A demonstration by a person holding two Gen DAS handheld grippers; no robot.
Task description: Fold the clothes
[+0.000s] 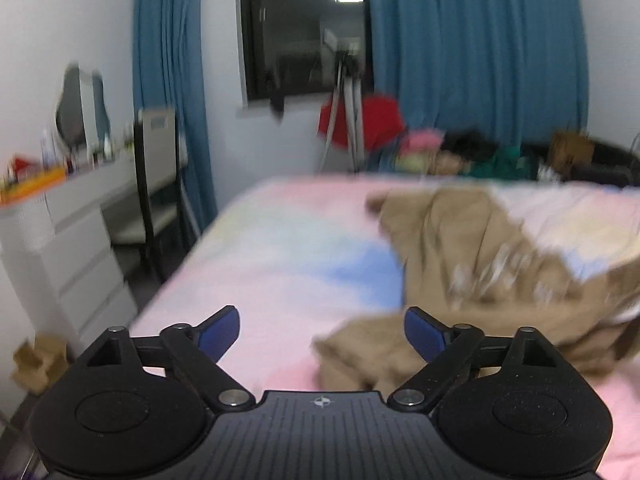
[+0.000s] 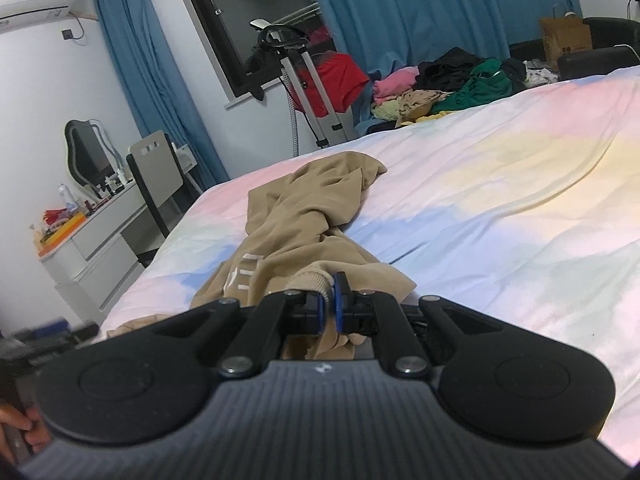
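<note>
Closest to us in the right wrist view, the right gripper (image 2: 329,300) has its jaws clamped on a ribbed hem or cuff of the tan garment (image 2: 304,216). We judge the pinch sits on an edge so that the cloth can be drawn out straight or lifted. From the jaws the garment trails away toward 11 o'clock across the bed (image 2: 500,184), bunched and twisted rather than flat, with pale lettering showing on one fold. We see no neat folded shape, so folding looks unfinished.

Our left gripper (image 1: 322,334) hovers over the near part of the bed with its jaws spread wide and nothing between them. In its view the garment lies at 2 o'clock, blurred by motion, one lobe reaching close to the right blue pad. We take the open stance as readiness for a second hold.

Pastel pink, blue and yellow bedding is soft and slightly creased. At 12 o'clock beyond it a pile of clothes (image 2: 452,84) lies beneath blue curtains (image 2: 420,12); a dark window (image 2: 248,28) and a white dresser (image 2: 100,236) with a chair (image 2: 156,172) fill 10 o'clock.
</note>
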